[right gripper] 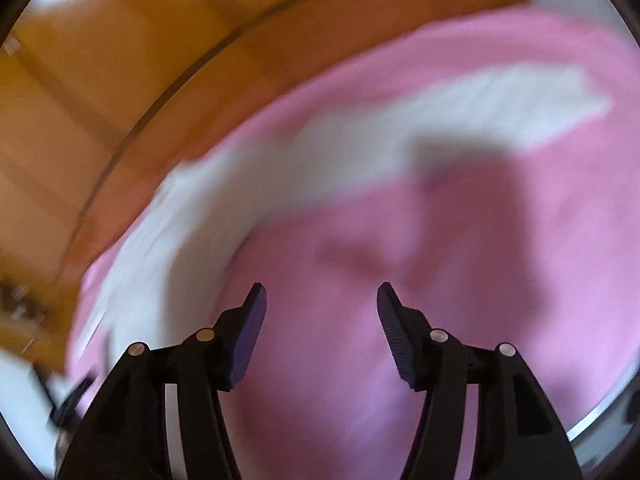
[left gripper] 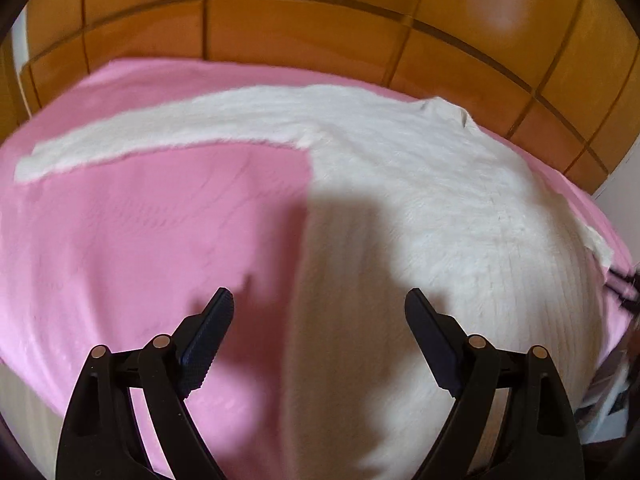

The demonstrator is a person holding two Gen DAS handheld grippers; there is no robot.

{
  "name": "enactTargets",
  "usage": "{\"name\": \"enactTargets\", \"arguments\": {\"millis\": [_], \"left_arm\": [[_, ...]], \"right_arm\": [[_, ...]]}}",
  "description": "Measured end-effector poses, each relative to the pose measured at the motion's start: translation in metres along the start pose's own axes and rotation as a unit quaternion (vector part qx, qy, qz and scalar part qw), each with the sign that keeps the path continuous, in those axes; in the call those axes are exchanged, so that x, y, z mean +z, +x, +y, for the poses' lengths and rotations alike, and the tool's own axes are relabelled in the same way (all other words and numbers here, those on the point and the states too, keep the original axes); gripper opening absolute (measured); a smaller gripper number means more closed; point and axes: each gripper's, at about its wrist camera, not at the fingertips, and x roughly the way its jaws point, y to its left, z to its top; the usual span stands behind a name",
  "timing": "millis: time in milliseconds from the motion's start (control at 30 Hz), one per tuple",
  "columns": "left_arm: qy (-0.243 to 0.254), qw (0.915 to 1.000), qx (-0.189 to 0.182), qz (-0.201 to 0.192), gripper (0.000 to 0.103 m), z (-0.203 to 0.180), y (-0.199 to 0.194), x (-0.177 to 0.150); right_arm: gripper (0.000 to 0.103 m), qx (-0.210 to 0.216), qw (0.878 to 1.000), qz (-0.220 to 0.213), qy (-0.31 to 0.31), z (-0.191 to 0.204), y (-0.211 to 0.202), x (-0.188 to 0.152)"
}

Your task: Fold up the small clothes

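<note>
I see orange-brown tiled floor [left gripper: 304, 36] with dark grout lines, pink bedcover [left gripper: 120, 240] spread flat, glare patch on the tiles, white wall strip [left gripper: 620, 184] at right edge.

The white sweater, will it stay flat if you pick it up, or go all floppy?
Probably floppy: the sweater is a soft ribbed knit lying limp on the pink cover, so it would likely sag from any pinch. Its long sleeve would likely dangle. It looks fuzzy rather than slick, so it may drag on the cover if pushed, bunching instead of sliding.
</note>
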Motion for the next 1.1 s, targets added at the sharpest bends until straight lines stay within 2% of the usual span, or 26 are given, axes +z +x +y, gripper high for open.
{"name": "enactTargets", "arguments": {"millis": [100,133,167,200,233,267,300,333,367,433,533,600,700,767,833,933,1033,1100], "left_arm": [[-0.012,0.999,-0.034,0.027,0.086,0.017,-0.003,-0.015],[-0.014,0.9974,-0.058,0.04,0.085,0.023,-0.004,-0.022],[-0.015,0.9956,-0.077,0.05,0.076,0.025,-0.003,-0.028],[-0.016,0.9939,-0.092,0.059,0.073,0.027,-0.002,-0.034],[-0.015,0.9929,-0.1,0.062,0.067,0.029,-0.002,-0.041],[-0.013,0.9929,-0.102,0.059,0.058,0.029,-0.002,-0.045],[-0.012,0.9926,-0.106,0.057,0.05,0.029,-0.003,-0.046],[-0.016,0.9906,-0.122,0.06,0.025,0.03,-0.003,-0.048],[-0.019,0.9888,-0.133,0.064,0.009,0.03,-0.004,-0.049],[-0.01,0.9891,-0.139,0.047,0.007,0.027,-0.015,-0.047],[-0.002,0.9876,-0.157,0.007,0.006,0.028,-0.049,-0.037],[0.011,0.9875,-0.157,-0.007,0.005,0.028,-0.066,-0.038],[0.033,0.9898,-0.137,0.021,0.004,0.029,-0.062,-0.055],[0.033,0.9908,-0.119,0.056,0.003,0.034,-0.047,-0.074],[0.029,0.9911,-0.108,0.072,0.003,0.038,-0.038,-0.084],[0.032,0.992,-0.098,0.073,0.003,0.041,-0.037,-0.087],[0.041,0.9923,-0.087,0.078,0.003,0.036,-0.033,-0.081],[0.052,0.9907,-0.102,0.073,0.003,0.03,-0.04,-0.074]], "right_arm": [[0.056,0.031,0.998,0.051,-0.018,0.024,0.013,-0.052],[0.054,0.035,0.997,0.059,-0.022,0.028,0.017,-0.062],[0.054,0.036,0.997,0.061,-0.025,0.032,0.02,-0.07],[0.052,0.037,0.997,0.057,-0.024,0.032,0.023,-0.073],[0.044,0.037,0.997,0.058,-0.025,0.035,0.024,-0.077],[0.035,0.035,0.997,0.061,-0.027,0.035,0.024,-0.075],[0.017,0.023,0.997,0.063,-0.033,0.047,0.019,-0.082],[0.009,0.013,0.997,0.063,-0.041,0.048,0.02,-0.074],[0.008,0.007,0.997,0.057,-0.051,0.051,0.017,-0.066],[0.006,0.01,0.997,0.012,-0.074,0.071,-0.013,-0.053],[0.006,0.052,0.991,-0.066,-0.105,0.097,-0.068,-0.049],[0.006,0.038,0.985,-0.08,-0.149,0.112,-0.083,-0.054],[0.005,-0.036,0.988,-0.006,-0.15,0.095,-0.043,-0.072],[0.005,-0.075,0.99,0.037,-0.117,0.065,-0.011,-0.086],[0.005,-0.088,0.991,0.059,-0.087,0.045,0.008,-0.095],[0.005,-0.097,0.989,0.081,-0.082,0.034,0.019,-0.108],[0.005,-0.098,0.988,0.079,-0.092,0.032,0.012,-0.099],[0.008,-0.076,0.991,0.068,-0.092,0.037,0.005,-0.09]]}}
